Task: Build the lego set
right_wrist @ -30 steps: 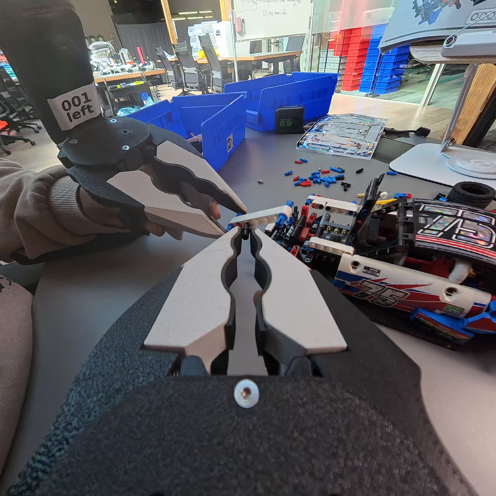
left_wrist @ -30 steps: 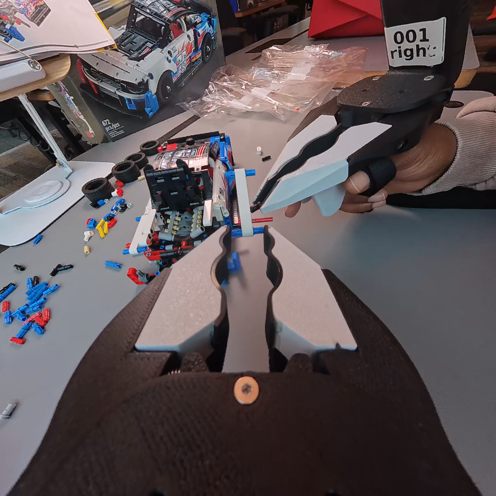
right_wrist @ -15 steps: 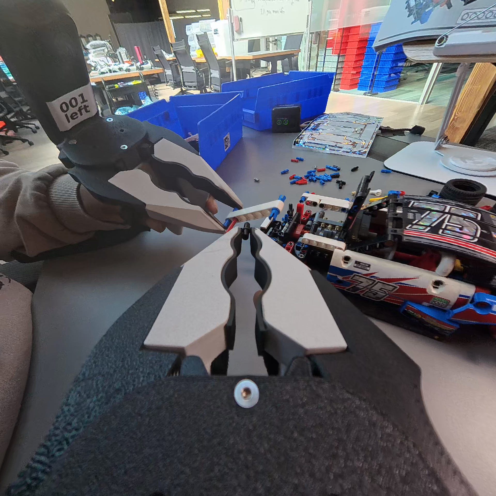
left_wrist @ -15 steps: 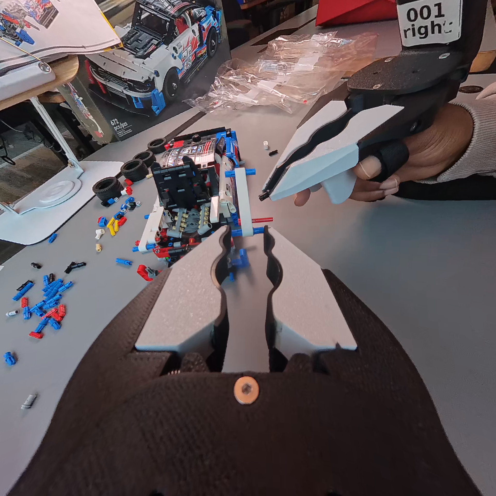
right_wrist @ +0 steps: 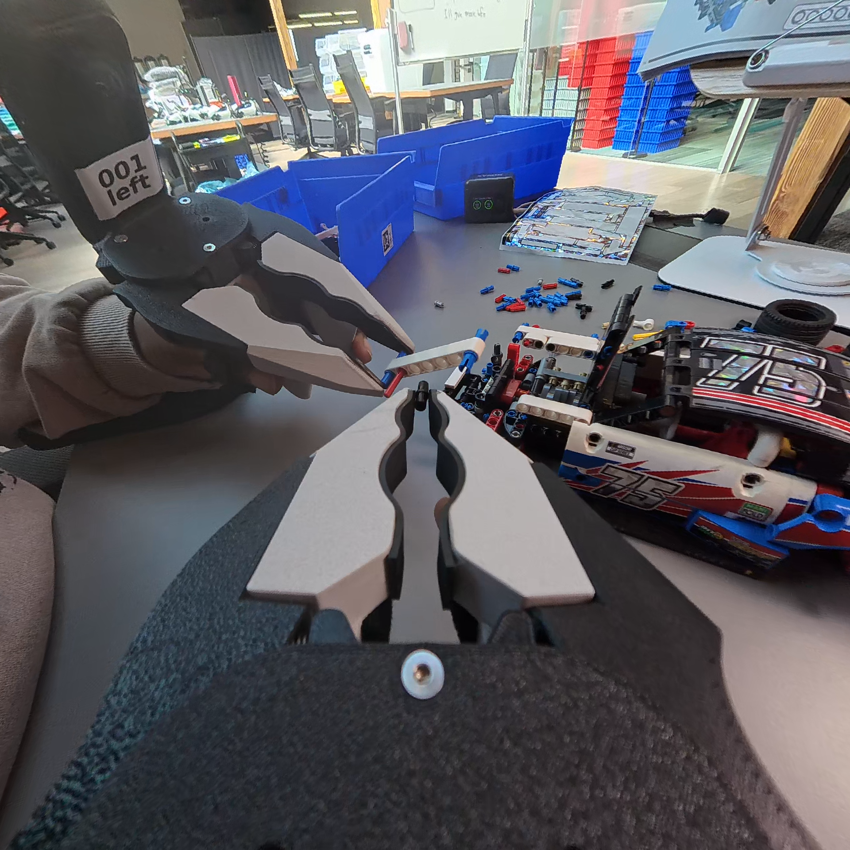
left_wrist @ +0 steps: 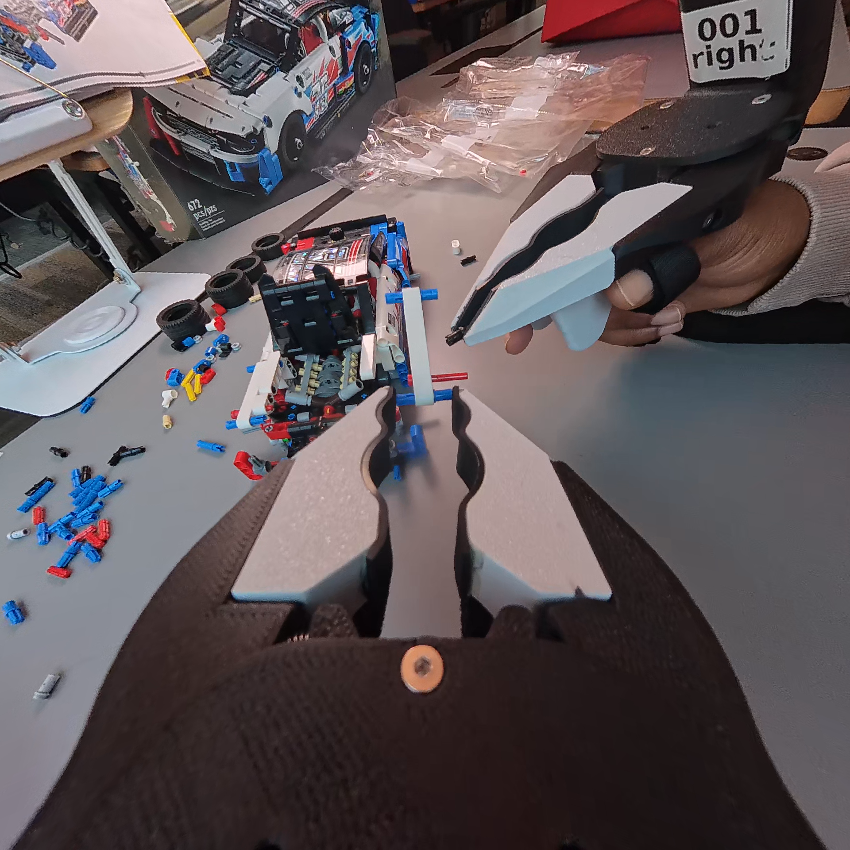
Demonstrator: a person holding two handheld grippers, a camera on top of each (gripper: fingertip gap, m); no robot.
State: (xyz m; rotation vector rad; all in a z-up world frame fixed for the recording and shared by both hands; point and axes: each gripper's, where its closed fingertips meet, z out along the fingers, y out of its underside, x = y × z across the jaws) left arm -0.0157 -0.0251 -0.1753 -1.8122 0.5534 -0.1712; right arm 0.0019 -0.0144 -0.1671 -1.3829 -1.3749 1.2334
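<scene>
Left gripper (left_wrist: 422, 398): fingers clenched on the near end of a white beam (left_wrist: 417, 340), gripping at its blue pin (left_wrist: 442, 393) and, in the right wrist view, at the red axle (right_wrist: 394, 384) too. The beam is held just above the grey table (left_wrist: 644, 460), off the car, with blue pins sticking out at both ends.

Right gripper (right_wrist: 420, 399): fingers pinched tight on a small black pin (right_wrist: 420, 395), which pokes out past the tips. In the left wrist view the pin (left_wrist: 453, 339) sits just right of the beam, apart from it, near its middle.

Half-built race car (right_wrist: 667, 414): on the table directly behind the beam, engine end toward the grippers, black panel (left_wrist: 313, 313) tilted up, striped roof behind it.

Three loose tyres (left_wrist: 184, 317) lie in a row left of the car, beside the white stand base (left_wrist: 83, 331). Scatter of blue, red, yellow and black small parts (left_wrist: 73, 519) on the table to the left. Set box (left_wrist: 257, 115) and empty clear bags (left_wrist: 483, 124) at the far side. Right wrist view: sticker sheet (right_wrist: 579, 225) and blue bins (right_wrist: 368, 202) beyond the car.
</scene>
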